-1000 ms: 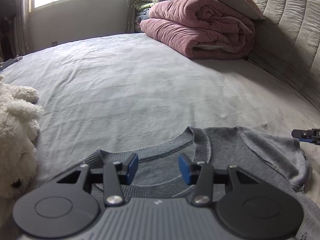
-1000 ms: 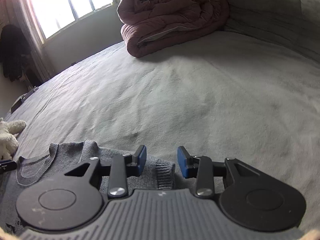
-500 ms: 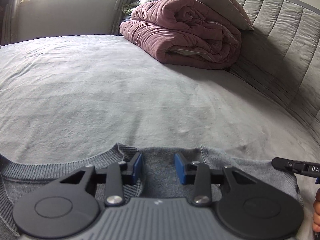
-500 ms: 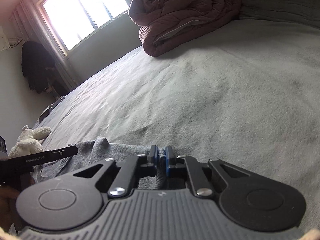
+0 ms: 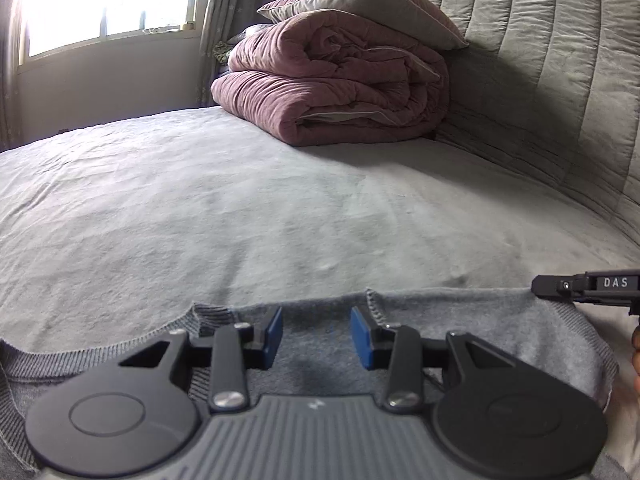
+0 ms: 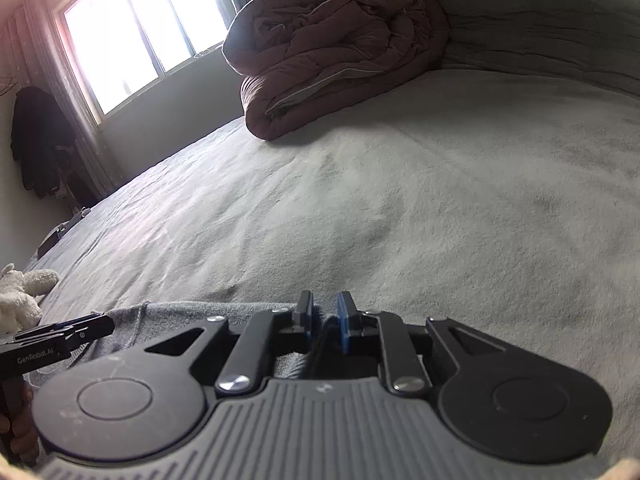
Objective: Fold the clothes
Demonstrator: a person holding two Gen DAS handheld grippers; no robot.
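Note:
A grey knit sweater (image 5: 460,320) lies flat on the bed, its ribbed collar (image 5: 100,356) at the lower left of the left wrist view. My left gripper (image 5: 316,320) hovers open just above the shoulder, right of the collar, with only flat cloth under it. My right gripper (image 6: 325,308) sits at the sweater's (image 6: 180,316) right edge. Its jaws are opening, and a raised fold of grey knit still stands between the narrow-set pads. Each gripper shows in the other's view: the right gripper (image 5: 560,286) at the edge, the left gripper (image 6: 92,326) low on the left.
The grey bed sheet (image 5: 240,208) stretches ahead. A folded pink duvet (image 5: 340,88) with a pillow (image 5: 360,4) on top sits against the quilted headboard (image 5: 540,80). A white plush toy (image 6: 20,296) lies at the bed's left. Dark clothes (image 6: 36,140) hang by the window.
My left gripper slid right along the sweater, from over the collar to the shoulder. My right gripper closed tight on the sweater's edge, then its pads parted a little.

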